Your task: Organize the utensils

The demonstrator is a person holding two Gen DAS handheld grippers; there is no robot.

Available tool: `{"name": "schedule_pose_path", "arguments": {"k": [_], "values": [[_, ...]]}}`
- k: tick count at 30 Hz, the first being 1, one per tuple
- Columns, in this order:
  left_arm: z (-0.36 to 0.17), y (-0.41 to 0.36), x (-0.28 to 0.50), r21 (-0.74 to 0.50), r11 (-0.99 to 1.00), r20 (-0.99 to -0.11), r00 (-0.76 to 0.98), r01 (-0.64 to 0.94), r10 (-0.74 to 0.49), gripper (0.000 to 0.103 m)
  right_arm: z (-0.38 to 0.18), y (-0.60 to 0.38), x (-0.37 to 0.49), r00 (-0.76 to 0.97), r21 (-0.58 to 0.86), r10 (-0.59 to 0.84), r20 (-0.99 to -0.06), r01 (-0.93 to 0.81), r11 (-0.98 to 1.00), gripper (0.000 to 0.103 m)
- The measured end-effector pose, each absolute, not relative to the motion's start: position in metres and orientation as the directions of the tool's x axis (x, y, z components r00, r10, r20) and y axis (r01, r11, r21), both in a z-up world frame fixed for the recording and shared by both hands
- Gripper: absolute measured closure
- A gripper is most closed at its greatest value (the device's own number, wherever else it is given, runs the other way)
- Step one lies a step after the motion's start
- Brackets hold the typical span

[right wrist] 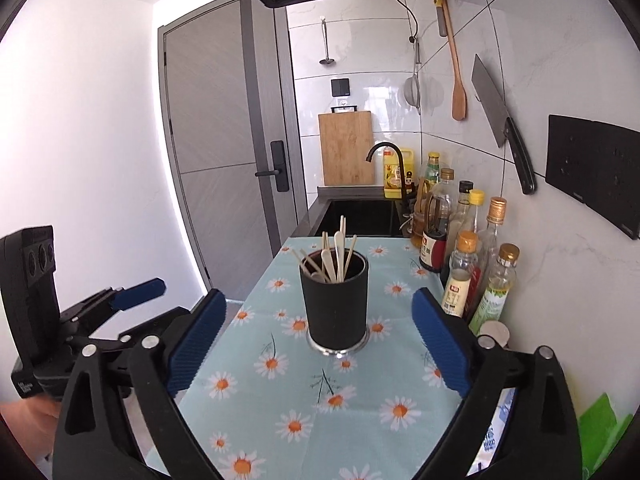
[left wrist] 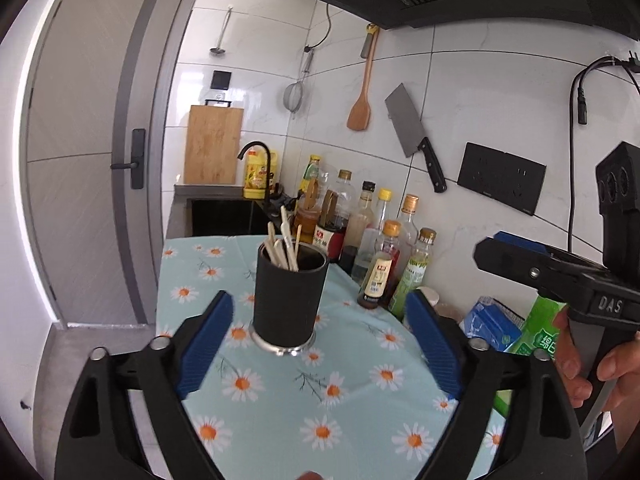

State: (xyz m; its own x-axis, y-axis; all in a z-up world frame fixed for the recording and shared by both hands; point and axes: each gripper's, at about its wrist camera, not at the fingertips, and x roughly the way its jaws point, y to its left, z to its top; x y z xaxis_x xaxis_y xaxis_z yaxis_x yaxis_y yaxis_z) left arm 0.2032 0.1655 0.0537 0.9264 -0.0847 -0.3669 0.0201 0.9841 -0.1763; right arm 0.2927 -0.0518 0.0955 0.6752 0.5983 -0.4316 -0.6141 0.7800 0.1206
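Observation:
A black cylindrical utensil holder (left wrist: 288, 300) (right wrist: 334, 304) on a steel base stands upright on the daisy tablecloth (left wrist: 280, 400) (right wrist: 280, 392). Pale wooden chopsticks and small spoons (left wrist: 282, 248) (right wrist: 336, 256) stick up out of it. My left gripper (left wrist: 320, 300) is open, its blue pads wide apart on either side of the holder and short of it, nothing between them. My right gripper (right wrist: 320, 299) is open in the same way, facing the holder. Each gripper shows in the other's view: a right finger (left wrist: 516, 242) held by a hand, a left finger (right wrist: 140, 290).
Sauce and oil bottles (left wrist: 384, 248) (right wrist: 464, 240) line the tiled wall on the right. Blue and green packages (left wrist: 496, 328) lie at the near right. A black sink (right wrist: 360, 216) with a faucet lies beyond the cloth. The counter's left edge drops to the floor.

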Motion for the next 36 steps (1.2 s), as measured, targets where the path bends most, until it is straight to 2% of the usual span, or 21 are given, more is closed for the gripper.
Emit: {"name": "schedule_pose_path", "arguments": {"k": [1,4,19,25,36], "values": [[0.053,0.164,0.197,-0.177,0.984,-0.371,0.926,-0.001,-0.065,0.007,0.094,-0.055,0.287,0.683,0.115,0.591,-0.431,-0.608,0.786,0.007],[0.052,0.16,0.184,-0.186,0.982,-0.381,0.924,-0.029,-0.045,0.007,0.093,-0.063,0.268,0.696,0.098,0.588,-0.412,-0.608,0.788,0.005],[0.022,0.117,0.139,-0.213,0.974,-0.505,0.862,-0.071,-0.047,0.007,0.045,-0.088,0.233,0.572,0.121,0.611,-0.547,-0.669,0.734,0.005],[0.006,0.102,0.13,-0.218,0.971,-0.554,0.831,-0.099,-0.04,0.007,0.035,-0.104,0.228,0.55,0.14,0.611,-0.569,-0.667,0.731,0.005],[-0.012,0.073,0.125,-0.215,0.97,-0.587,0.809,-0.11,-0.039,0.007,0.015,-0.128,0.226,0.513,0.159,0.611,-0.603,-0.673,0.722,0.005]]}}
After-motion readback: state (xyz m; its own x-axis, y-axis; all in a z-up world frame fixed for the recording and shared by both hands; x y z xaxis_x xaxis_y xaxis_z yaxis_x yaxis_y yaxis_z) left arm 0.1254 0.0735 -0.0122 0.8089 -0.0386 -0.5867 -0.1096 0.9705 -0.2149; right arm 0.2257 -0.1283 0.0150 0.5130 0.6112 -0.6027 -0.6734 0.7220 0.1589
